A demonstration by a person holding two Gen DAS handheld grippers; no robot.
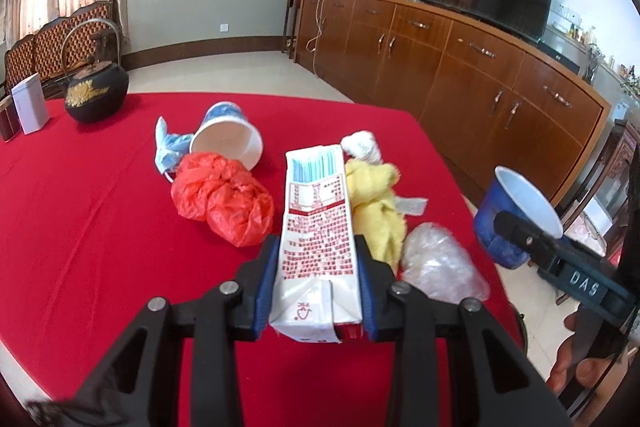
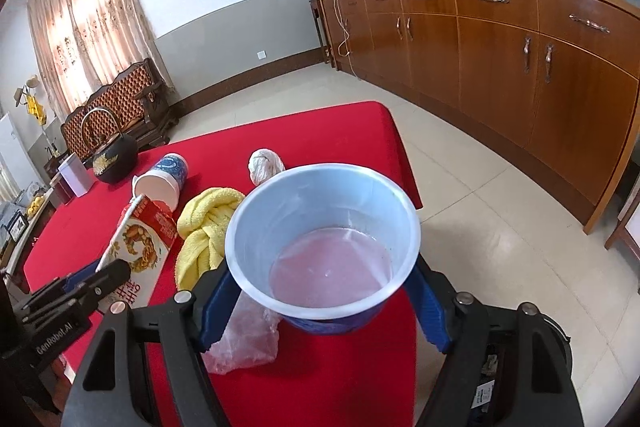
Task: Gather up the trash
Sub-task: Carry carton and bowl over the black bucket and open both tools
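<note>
While the carton (image 1: 316,227) is clamped lengthwise in the left gripper (image 1: 318,291), long axis pointing away over the table (image 1: 80,227), the cup (image 2: 320,239) is clamped upright in the right gripper (image 2: 320,311); remaining trash lies ahead.

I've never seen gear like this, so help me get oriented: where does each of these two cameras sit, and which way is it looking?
Left wrist: sits on the left gripper, looking forward and down over the red table toward the TV wall; its fingers clamp a carton; the right gripper and a hand show at the right edge.
Right wrist: sits on the right gripper, facing the same way; its fingers hold a blue cup; the left gripper shows at lower left.
Shared: carton, blue cup, yellow cloth, teapot.
</note>
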